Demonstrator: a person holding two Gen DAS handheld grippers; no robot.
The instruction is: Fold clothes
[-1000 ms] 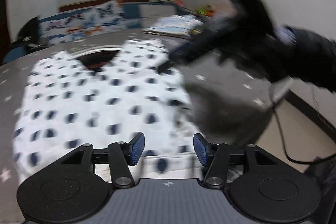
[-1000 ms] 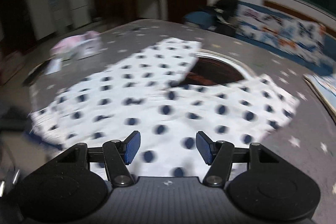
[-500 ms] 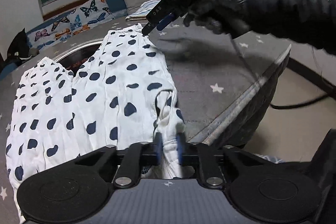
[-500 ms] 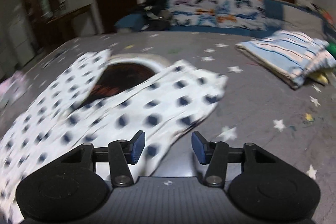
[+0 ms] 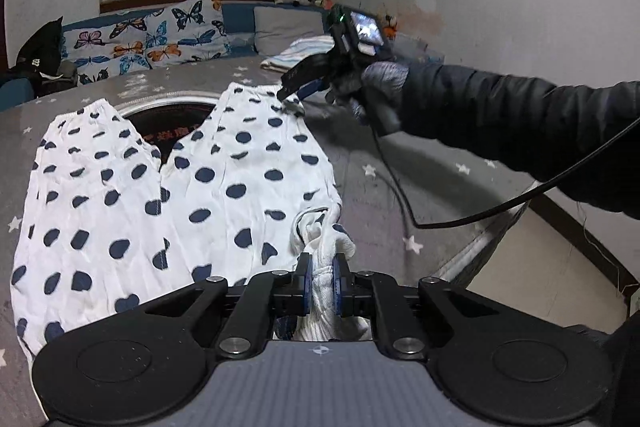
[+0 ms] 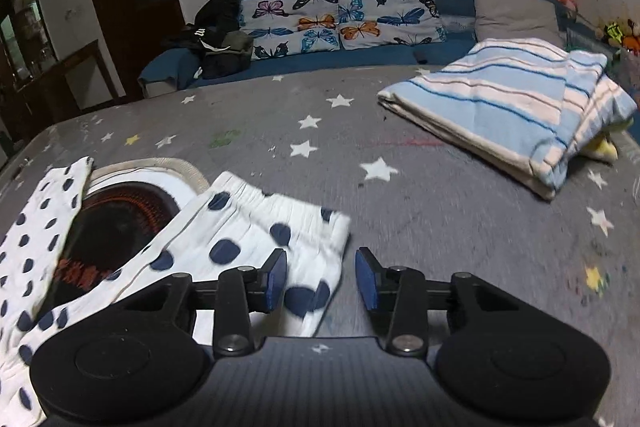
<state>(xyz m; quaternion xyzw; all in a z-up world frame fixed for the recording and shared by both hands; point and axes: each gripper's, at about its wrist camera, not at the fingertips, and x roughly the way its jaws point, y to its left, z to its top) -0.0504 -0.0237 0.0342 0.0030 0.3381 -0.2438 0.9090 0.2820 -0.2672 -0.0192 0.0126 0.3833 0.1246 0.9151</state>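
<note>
left gripper (image 5: 320, 281): jaws clamped on a bunched near corner of the spotted garment (image 5: 172, 203)
spotted garment: lies spread on the grey star-print bed (image 6: 420, 211)
right gripper (image 6: 321, 277): jaws apart and just been closing; far leg cuff's corner between them, pads not pressing it
striped blanket (image 6: 512, 115): folded, farther back
butterfly cushions (image 6: 344, 13): against the far wall
</note>
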